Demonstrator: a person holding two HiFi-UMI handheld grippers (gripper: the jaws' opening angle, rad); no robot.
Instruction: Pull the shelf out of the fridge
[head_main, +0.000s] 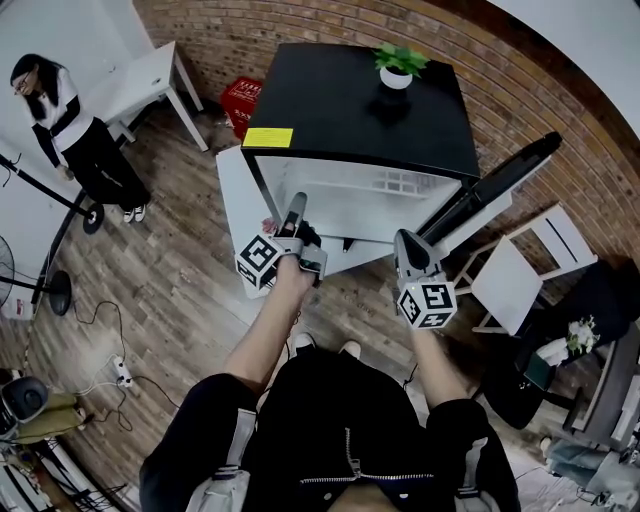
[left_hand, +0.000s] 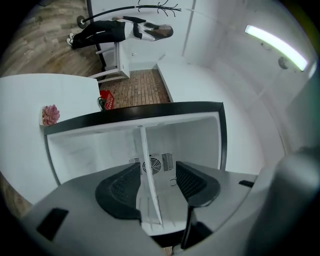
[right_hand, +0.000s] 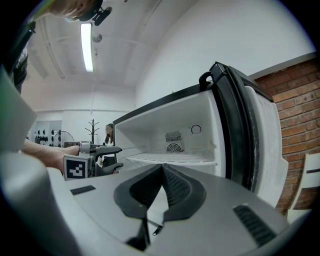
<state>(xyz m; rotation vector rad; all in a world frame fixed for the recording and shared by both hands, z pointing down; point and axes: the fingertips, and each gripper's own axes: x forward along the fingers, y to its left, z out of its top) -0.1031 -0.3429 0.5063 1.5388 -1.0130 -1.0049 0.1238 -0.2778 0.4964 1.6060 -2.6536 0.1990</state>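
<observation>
With the shelf (left_hand: 145, 150) inside the fridge (head_main: 360, 110), edge-on at frame centre between the wide-open jaws of your left tool (left_hand: 157, 175), clamp its front edge squarely, then pull straight out, level; your right tool (right_hand: 161, 170) is shut, empty.

A staged indoor room, half office, half home mock-up: brick wall (head_main: 560, 90) upper right, wood-plank floor (head_main: 180, 270), black mini fridge (head_main: 360, 110) centre, white chair (head_main: 510, 280) right, power strip (head_main: 122, 373) and cables (head_main: 85, 318) lower left
</observation>
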